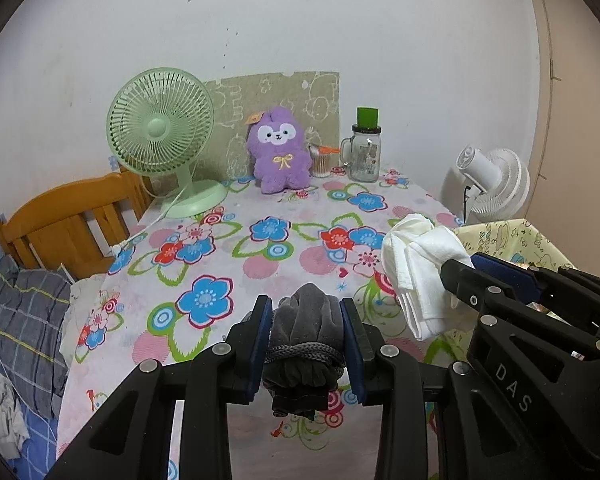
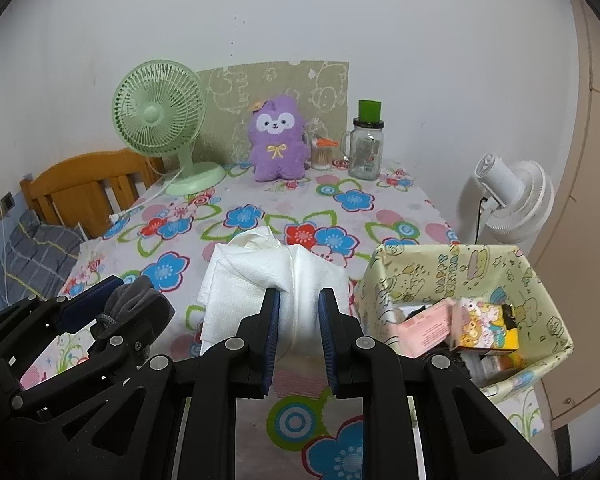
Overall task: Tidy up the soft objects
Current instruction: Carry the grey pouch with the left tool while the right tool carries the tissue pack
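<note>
A table (image 1: 300,216) under a flowered cloth stands against a white wall, with a green fan (image 1: 162,136), a purple plush toy (image 1: 280,152) and a glass jar (image 1: 365,152) lined up along its far edge. The left gripper (image 1: 306,340) is clamped on a grey velvet pouch (image 1: 306,320) tied with a cord, held above the cloth, while beside it the right gripper (image 2: 299,328) pinches a folded white cloth (image 2: 260,276) between its blue pads. Just right of that cloth sits a box (image 2: 540,280) wrapped in cartoon paper, with small cartons inside
</note>
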